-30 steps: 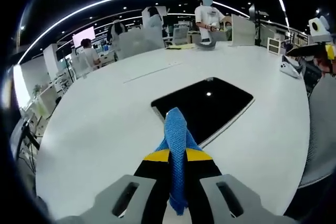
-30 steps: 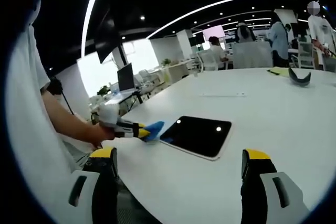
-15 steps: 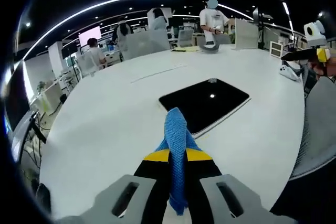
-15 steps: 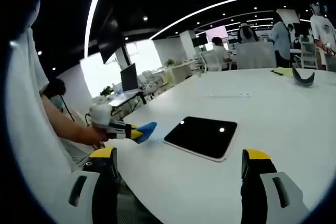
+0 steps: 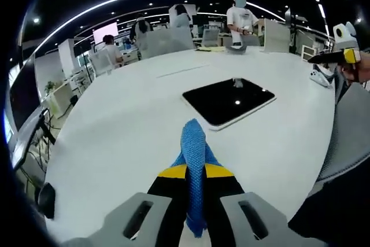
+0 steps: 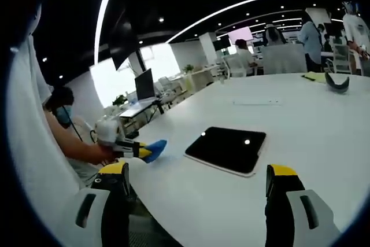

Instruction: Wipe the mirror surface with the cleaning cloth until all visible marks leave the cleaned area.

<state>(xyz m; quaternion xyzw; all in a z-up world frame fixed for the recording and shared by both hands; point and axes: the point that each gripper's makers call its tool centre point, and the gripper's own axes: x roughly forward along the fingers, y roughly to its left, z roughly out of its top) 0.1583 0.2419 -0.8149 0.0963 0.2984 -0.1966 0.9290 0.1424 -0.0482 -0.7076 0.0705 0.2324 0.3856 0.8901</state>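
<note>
White table [image 5: 115, 131] — one mirror [image 5: 228, 100] | one cloth [image 5: 193, 160], left jaws clamped

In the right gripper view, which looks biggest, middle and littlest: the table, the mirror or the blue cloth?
1. Table, biggest by far.
2. Mirror, middle.
3. Cloth, littlest, though part of it is hidden in the left gripper, so it may really be bigger.

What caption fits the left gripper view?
Left gripper clamps a blue cloth short of the mirror.

Both views toward shared mirror [image 5: 228, 100]
</note>
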